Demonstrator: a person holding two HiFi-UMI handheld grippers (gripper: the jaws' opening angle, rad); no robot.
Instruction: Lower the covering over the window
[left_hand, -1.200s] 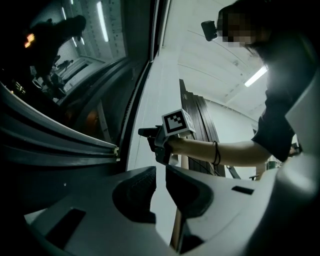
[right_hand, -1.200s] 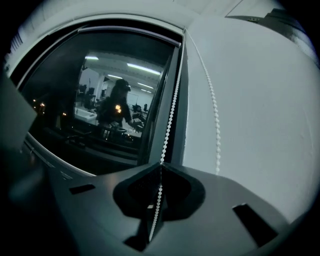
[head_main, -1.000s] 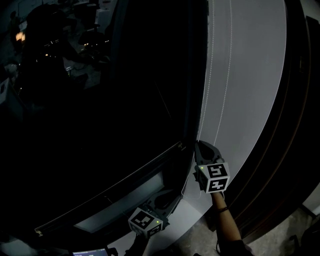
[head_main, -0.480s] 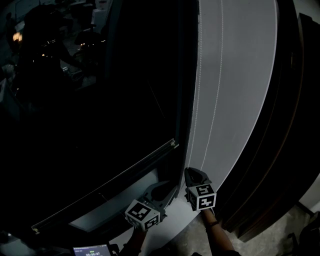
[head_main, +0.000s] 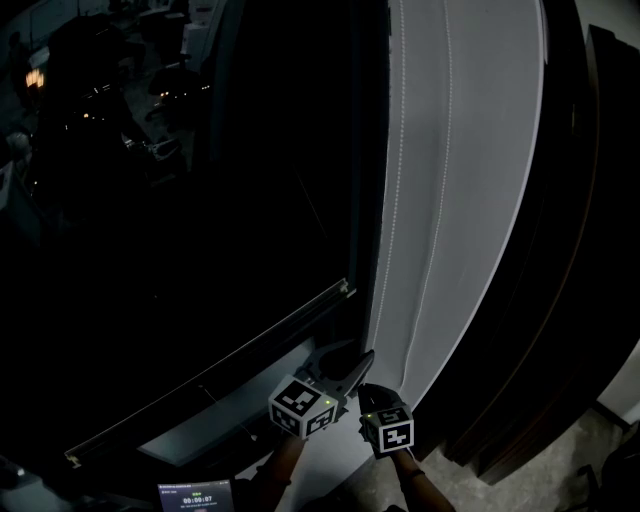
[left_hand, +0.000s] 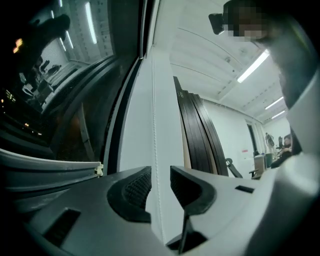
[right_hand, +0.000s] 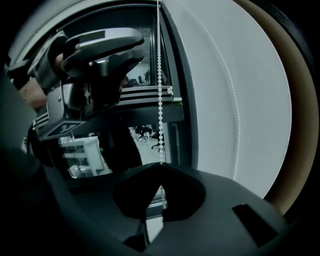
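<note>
At the window's right edge: the left gripper (head_main: 350, 361) and the right gripper (head_main: 373, 393) are held low, just beside each other, at the foot of a white panel (head_main: 480, 200).
Window (head_main: 200, 200): dark glass, with faint room reflections seen at its upper left.
Covering: only its bottom rail (head_main: 320, 304) is made out. The rail lies low across the window and slants in the head view, and a paler strip is seen beneath it.
Bead chain (head_main: 394, 230): two strands are seen hanging down the white panel, close to the window frame.
Left gripper state: released. The fingers (left_hand: 135, 187) have just been opening, and one strand of the bead chain runs between them, pressed by neither pad.
Right gripper state: clenched. The fingers (right_hand: 185, 195) are closed on the bead chain, which is drawn straight up from their tips past the bottom rail.
Right of the panel: dark upright slats (head_main: 580, 250) are seen — no detail can be told.
</note>
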